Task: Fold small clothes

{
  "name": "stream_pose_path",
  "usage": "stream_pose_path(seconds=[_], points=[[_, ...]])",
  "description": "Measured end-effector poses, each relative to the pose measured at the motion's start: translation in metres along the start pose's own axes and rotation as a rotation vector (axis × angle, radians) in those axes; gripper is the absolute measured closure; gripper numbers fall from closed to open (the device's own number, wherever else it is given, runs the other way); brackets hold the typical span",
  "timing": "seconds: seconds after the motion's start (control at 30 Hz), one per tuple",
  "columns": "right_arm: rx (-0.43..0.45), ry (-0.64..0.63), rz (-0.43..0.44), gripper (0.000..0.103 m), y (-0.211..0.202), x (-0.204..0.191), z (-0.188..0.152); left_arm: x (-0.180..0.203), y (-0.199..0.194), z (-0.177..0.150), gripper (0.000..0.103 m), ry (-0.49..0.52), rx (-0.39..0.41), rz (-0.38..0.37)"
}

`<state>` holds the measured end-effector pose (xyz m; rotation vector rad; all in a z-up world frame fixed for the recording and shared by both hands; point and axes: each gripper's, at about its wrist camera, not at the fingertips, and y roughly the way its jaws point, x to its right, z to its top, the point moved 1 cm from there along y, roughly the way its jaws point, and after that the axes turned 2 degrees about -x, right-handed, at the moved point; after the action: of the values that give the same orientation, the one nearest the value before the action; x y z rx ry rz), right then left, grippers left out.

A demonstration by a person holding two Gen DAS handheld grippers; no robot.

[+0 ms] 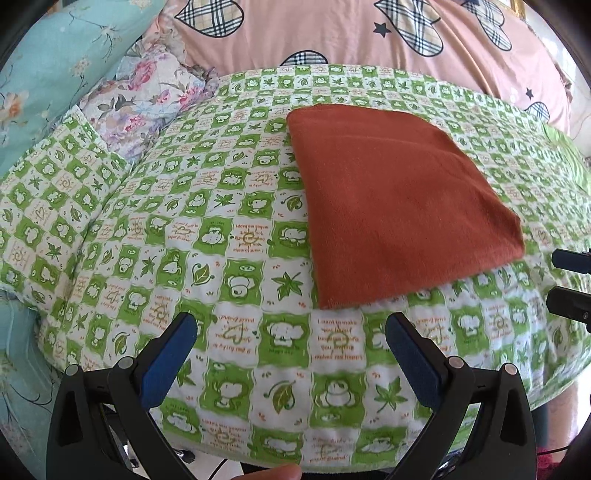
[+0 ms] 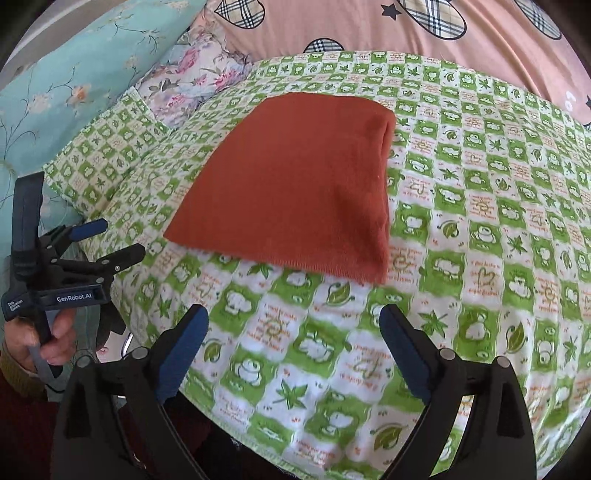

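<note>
A rust-orange garment lies folded flat into a rough rectangle on the green-and-white checked cloth; it also shows in the right wrist view. My left gripper is open and empty, hovering over the cloth short of the garment's near edge. My right gripper is open and empty, also short of the garment's near edge. The left gripper shows from the side in the right wrist view, held in a hand, jaws apart. The right gripper's fingertips show at the right edge of the left wrist view.
A pink quilt with plaid hearts lies behind the cloth. A teal floral pillow and a pale flowered pillow sit at the back left. The checked cloth's front edge drops off near me.
</note>
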<state>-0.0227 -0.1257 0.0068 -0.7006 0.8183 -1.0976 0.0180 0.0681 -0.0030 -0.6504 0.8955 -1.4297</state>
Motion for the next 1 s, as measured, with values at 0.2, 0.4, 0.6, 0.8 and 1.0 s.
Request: stream_pose_path(seconds=[0.2,0.4,0.6,0.8,1.0], points=[[0.002,-0.011,0.001,0.006,-0.008,-0.004,-0.006,0.005,-0.010,-0.007,0.001,0.034,0.001,0.007],[0.017,-0.045,-0.005,0.004,-0.011,-0.009,0.005,0.007,-0.017,-0.001,0.001,0.053,0.021,0.008],[0.015,-0.061,-0.004,0.003,-0.003,-0.009,0.015,0.006,-0.016,0.010,0.001,0.054,0.042,0.006],[0.004,-0.071,-0.001,0.003,0.009,-0.010,0.023,0.009,-0.004,0.017,0.001,0.062,0.035,0.012],[-0.003,-0.084,-0.001,0.003,0.016,-0.011,0.031,0.011,0.000,0.023,0.001,0.067,0.039,0.015]])
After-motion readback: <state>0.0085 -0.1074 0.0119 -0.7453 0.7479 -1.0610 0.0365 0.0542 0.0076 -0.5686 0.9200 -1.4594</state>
